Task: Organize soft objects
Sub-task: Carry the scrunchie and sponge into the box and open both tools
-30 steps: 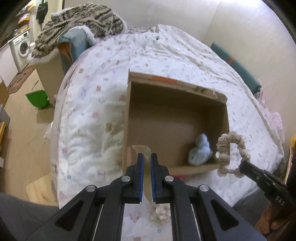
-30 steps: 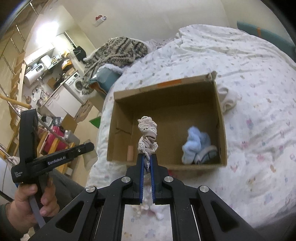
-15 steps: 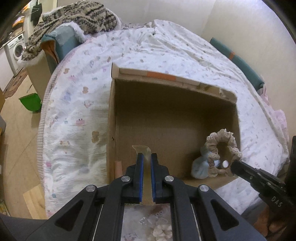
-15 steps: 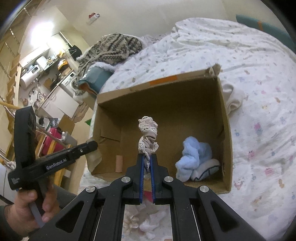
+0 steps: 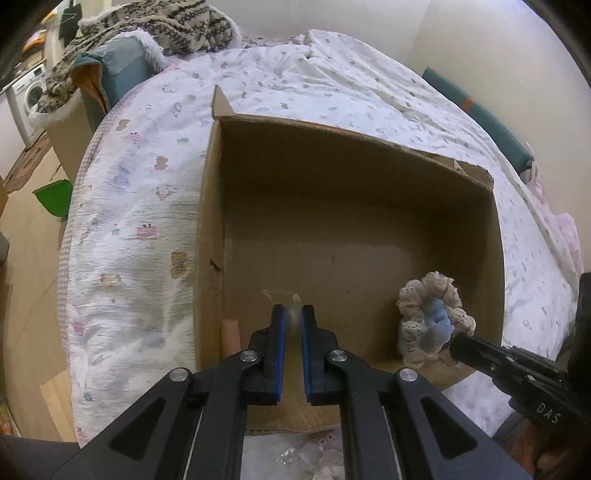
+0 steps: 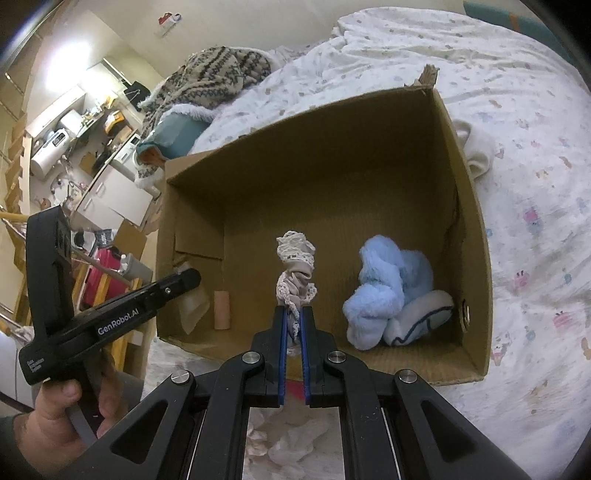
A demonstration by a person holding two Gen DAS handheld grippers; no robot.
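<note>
An open cardboard box (image 5: 210,221) (image 6: 476,236) lies on the bed. My right gripper (image 6: 291,314) is shut on a beige lace scrunchie (image 6: 295,269) and holds it over the box's near part; the scrunchie also shows in the left wrist view (image 5: 430,317). A light blue fluffy bundle (image 6: 384,288) with a white sock (image 6: 421,317) sits at the box's right. My left gripper (image 5: 291,314) is shut on a translucent flap of tape (image 5: 286,295) at the box's near edge.
The bed has a white printed quilt (image 5: 140,229). A cream cloth (image 6: 476,147) lies beyond the box's right wall. A knitted blanket (image 5: 162,26) drapes a teal chair at the back left. Small pale items (image 6: 288,446) lie on the bed below the grippers.
Both grippers have moved forward to the box. The scrunchie now hangs over the box's inside instead of outside its right edge. Both grips are unchanged.
</note>
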